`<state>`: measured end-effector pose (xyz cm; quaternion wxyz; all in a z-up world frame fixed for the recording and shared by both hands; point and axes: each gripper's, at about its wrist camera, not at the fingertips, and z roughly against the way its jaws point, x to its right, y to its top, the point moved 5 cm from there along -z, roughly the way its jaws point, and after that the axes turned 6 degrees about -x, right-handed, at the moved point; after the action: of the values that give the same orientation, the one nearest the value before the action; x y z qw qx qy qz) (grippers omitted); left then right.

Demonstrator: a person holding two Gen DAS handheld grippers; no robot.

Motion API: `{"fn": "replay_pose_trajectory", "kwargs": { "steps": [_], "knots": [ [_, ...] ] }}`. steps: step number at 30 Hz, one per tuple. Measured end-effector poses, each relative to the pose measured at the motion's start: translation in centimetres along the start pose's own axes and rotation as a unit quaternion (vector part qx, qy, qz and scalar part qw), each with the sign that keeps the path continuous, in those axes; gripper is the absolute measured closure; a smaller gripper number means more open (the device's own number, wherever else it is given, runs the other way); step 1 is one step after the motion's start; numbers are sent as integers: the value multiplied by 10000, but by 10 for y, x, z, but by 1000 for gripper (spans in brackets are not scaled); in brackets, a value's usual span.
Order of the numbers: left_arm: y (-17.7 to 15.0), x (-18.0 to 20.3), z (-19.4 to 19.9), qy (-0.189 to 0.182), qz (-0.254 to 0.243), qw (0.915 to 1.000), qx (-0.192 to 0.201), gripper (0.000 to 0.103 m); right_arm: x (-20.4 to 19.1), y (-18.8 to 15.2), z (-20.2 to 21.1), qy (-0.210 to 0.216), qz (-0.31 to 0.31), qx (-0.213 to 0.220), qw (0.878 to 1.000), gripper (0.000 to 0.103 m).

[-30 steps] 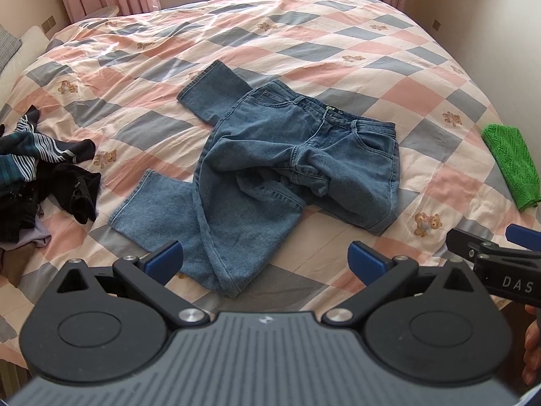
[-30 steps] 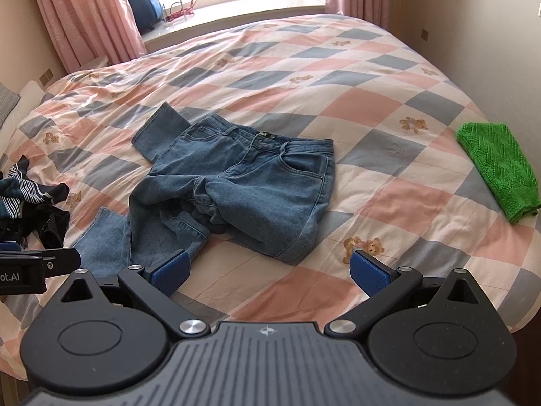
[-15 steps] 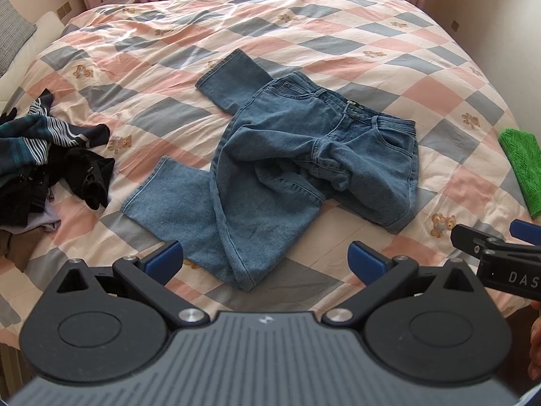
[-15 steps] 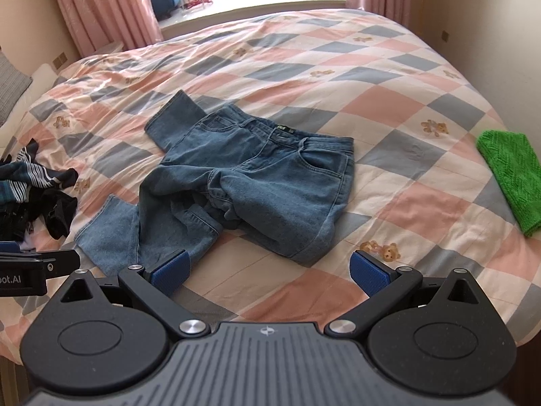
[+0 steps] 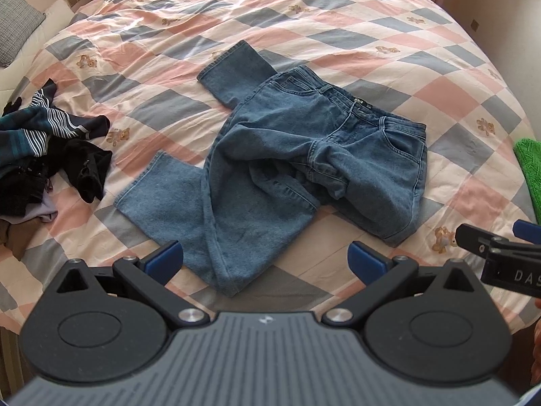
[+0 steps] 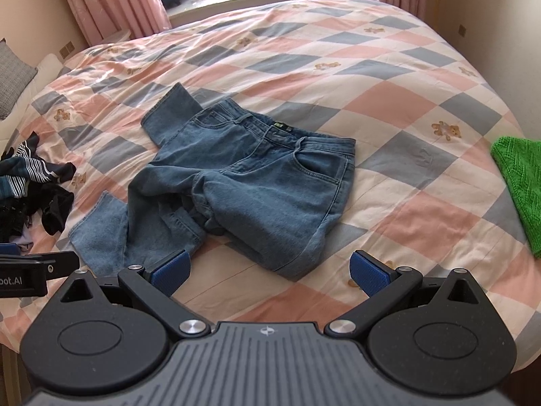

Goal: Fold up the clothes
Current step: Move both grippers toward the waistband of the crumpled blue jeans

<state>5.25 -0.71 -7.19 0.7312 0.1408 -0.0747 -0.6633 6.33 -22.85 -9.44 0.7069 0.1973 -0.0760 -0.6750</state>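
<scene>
The left gripper (image 5: 265, 260) and the right gripper (image 6: 269, 269) both have their jaws spread wide and hold nothing, touching no cloth. The crumpled blue jeans (image 5: 304, 155) lie in the middle of the checkered bedcover (image 5: 338, 17), just ahead of both grippers.

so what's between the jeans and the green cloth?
Only bare checked quilt lies between jeans and green cloth; clearest in the right wrist view.

Both wrist views from the bed's (image 5: 338, 34) near edge, facing windowward, sharing the jeans (image 6: 243, 182).
</scene>
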Motion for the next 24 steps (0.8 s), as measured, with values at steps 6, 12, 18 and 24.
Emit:
{"fn": "replay_pose_trajectory", "kwargs": {
  "steps": [6, 12, 18, 24],
  "knots": [
    [6, 20, -12, 94, 140, 9998, -128, 1, 17, 10, -12, 60, 170, -112, 9998, 0],
    [2, 27, -24, 153, 339, 9989, -270, 1, 32, 19, -24, 118, 329, -222, 9991, 0],
    [-6, 30, -31, 272, 539, 9973, -426, 1, 34, 19, -36, 250, 486, -399, 9977, 0],
    [-13, 28, -33, 350, 673, 9957, -540, 1, 40, 16, -41, 315, 531, -484, 9969, 0]
  ]
}}
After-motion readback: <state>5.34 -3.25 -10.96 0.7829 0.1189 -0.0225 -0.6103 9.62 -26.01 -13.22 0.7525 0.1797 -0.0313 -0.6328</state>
